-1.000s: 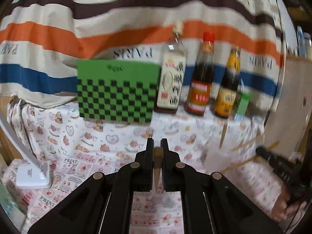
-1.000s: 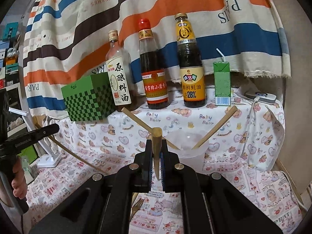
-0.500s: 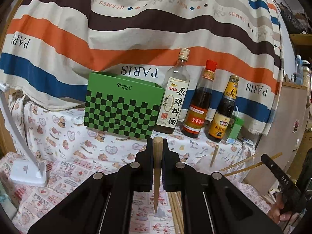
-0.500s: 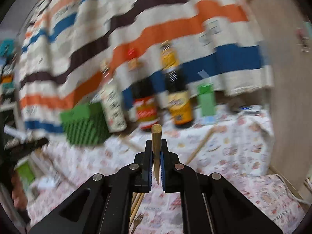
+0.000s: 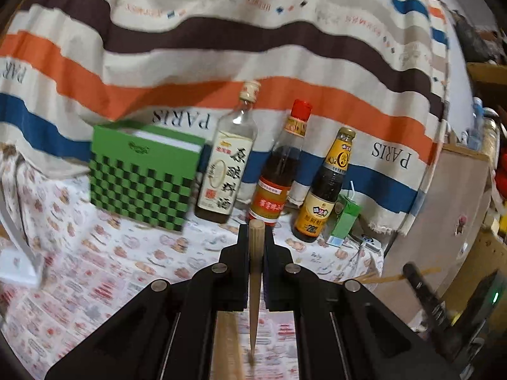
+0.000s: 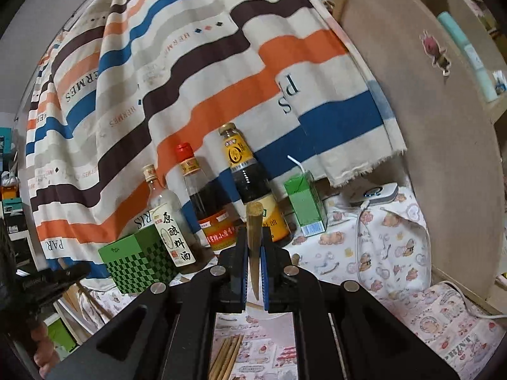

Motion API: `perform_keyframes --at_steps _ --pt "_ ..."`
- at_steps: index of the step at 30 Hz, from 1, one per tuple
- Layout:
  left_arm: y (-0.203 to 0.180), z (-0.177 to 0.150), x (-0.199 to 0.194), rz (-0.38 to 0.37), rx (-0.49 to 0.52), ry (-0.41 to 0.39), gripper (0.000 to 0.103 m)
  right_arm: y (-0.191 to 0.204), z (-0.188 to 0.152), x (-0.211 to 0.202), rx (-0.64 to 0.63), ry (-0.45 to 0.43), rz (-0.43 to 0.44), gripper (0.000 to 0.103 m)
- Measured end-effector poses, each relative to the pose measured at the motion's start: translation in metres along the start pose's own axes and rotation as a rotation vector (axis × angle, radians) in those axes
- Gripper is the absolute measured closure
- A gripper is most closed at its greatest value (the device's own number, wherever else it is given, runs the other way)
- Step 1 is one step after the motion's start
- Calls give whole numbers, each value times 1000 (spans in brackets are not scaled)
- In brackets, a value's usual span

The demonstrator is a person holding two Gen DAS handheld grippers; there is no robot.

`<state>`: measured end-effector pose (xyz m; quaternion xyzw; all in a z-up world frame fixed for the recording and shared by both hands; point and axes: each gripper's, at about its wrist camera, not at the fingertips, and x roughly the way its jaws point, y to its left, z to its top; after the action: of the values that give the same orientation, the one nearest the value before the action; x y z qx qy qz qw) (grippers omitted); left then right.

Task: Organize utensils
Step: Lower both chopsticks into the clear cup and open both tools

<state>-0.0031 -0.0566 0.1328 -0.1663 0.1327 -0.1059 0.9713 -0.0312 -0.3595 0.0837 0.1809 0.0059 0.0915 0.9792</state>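
My left gripper [image 5: 256, 247] is shut on a wooden chopstick [image 5: 255, 272] that stands between the fingers, blunt end up, tip pointing down toward the table. My right gripper [image 6: 253, 247] is shut on another wooden chopstick [image 6: 253, 240] held the same way. Both grippers are raised above the patterned tablecloth [image 5: 95, 272]. Several more chopsticks [image 6: 226, 357] lie on the cloth below the right gripper. The right gripper shows at the right edge of the left wrist view [image 5: 424, 294]; the left one shows at the left edge of the right wrist view [image 6: 47, 280].
A green checkered box [image 5: 142, 180], three sauce bottles [image 5: 275, 171] and a green juice carton [image 5: 345, 221] stand at the back against a striped cloth [image 5: 221, 47]. A brown board [image 6: 427, 126] stands at the right. A white device with cable [image 6: 377, 193] lies near it.
Both grippers have risen and tilted upward with their chopsticks. The plastic cup with chopsticks seen in the right wrist view a second ago is out of sight.
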Motion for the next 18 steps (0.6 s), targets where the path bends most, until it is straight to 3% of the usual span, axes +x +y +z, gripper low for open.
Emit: perform_keyframes --at_steps 3,6,9,13,18 --pt "-11 8 16 -100 -33 31 97 -2 -5 8 -26 13 -17 96" --pt "-24 12 26 -140 -29 30 97 -5 -12 21 -30 54 -33 96" --pt "-38 17 33 -117 5 -39 97 -9 -19 33 -26 96 -39 96" --pt "-51 27 39 -170 41 -119 97 -14 -26 46 -22 138 -47 95" --pt "-63 39 42 -179 37 -197 97 -17 -29 52 -13 172 -40 96"
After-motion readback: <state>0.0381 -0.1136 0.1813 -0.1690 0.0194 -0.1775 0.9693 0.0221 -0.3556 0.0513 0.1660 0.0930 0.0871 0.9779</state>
